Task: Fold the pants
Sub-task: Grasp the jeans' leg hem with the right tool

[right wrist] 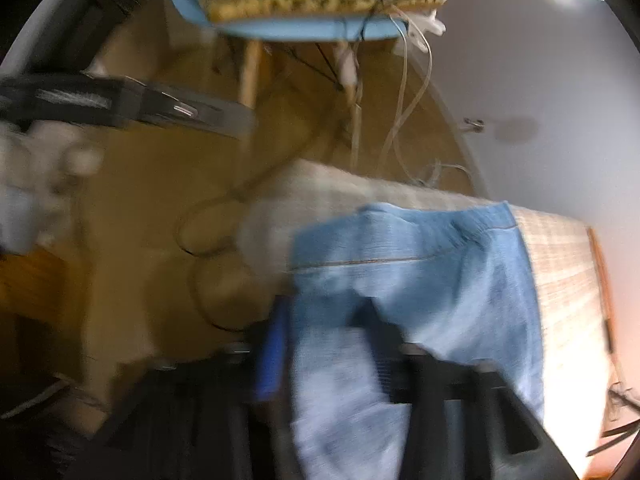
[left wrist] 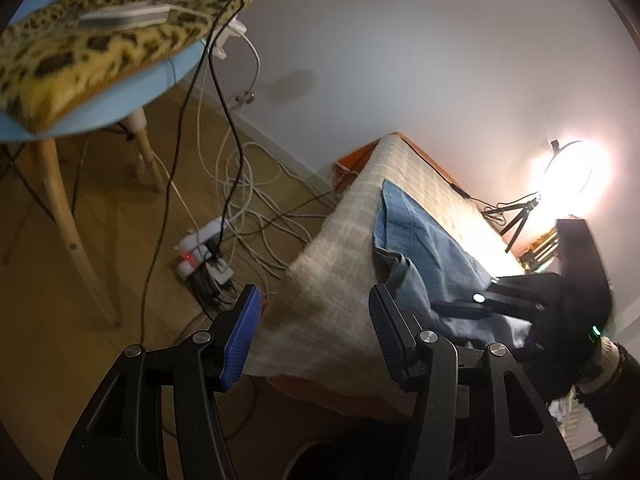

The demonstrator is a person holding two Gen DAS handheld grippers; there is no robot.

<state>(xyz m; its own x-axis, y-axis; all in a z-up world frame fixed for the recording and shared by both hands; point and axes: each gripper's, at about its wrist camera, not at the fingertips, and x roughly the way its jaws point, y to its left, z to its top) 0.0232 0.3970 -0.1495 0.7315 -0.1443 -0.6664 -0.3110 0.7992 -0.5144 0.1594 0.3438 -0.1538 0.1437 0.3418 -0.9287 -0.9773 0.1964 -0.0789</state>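
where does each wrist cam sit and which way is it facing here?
Left wrist: on the left gripper, angled down past the table's end; open jaws; the right gripper and a sleeve show.
Right wrist: on the right gripper, steeply down; blurred fingers astride the pants.
Shared: pants, checked cloth, blue chair.

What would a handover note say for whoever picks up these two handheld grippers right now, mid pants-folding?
Left gripper: open, nothing between its blue ribbed pads, hovering at the edge of the table.
Right gripper: the light blue denim pants lie between its fingers; the view is blurred, so a firm grip is not certain.
Pants: rumpled on the cream checked cloth covering the table, one part bunched up at the right gripper.
Done: no neat fold visible yet.
Left: bring the left gripper to the fabric, then flatten and fold the pants.
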